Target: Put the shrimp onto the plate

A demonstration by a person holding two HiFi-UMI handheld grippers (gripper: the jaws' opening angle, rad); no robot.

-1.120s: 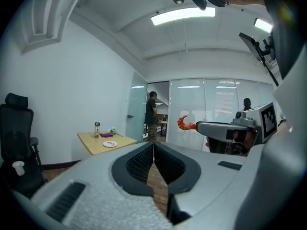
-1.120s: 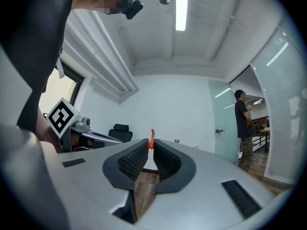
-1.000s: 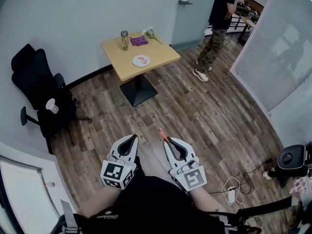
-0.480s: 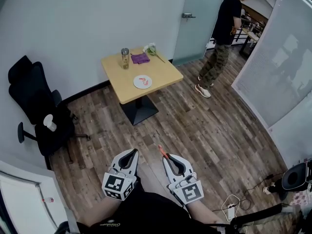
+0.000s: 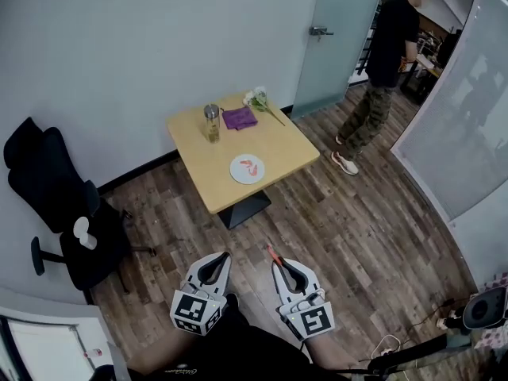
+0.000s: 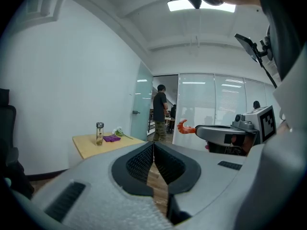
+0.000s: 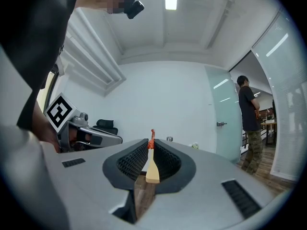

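Head view, steeply down onto a wood-plank floor (image 5: 357, 236). Shows a square wooden table (image 5: 287, 145) well ahead, with a white plate (image 5: 237, 174) near its front edge. Appears to carry a red piece (image 5: 252, 165) on that plate already, too small to name with certainty. Shows also a bottle (image 5: 211, 123), a purple cloth (image 5: 239, 117) and a sprig of flowers (image 5: 258, 98) toward the table's back, a black chair (image 5: 48, 185) off to the left, and a person (image 5: 385, 62) standing by the door (image 5: 341, 22) at upper right.

Low in frame, places the left gripper (image 5: 225, 255) and right gripper (image 5: 277, 262) side by side, both aimed toward the table and well short of it. Pinches the orange shrimp (image 5: 272, 252) at the very tip of the right gripper, clenched tight, with most of the body poking out in front. Holds nothing in the left gripper, pressed closed tip to tip in the left gripper view.

Reads as the carry stage: shrimp in hand, plate not yet within reach. To do it well:
- Walk up square to the near table edge.
- Hold the pinch firm, given the shallow bite on the shrimp.
- Bring the tip low over a bare part of the plate, clear of the red piece, and only then let go.
- Steer clear of the bottle and leave the left gripper back, out of the way.
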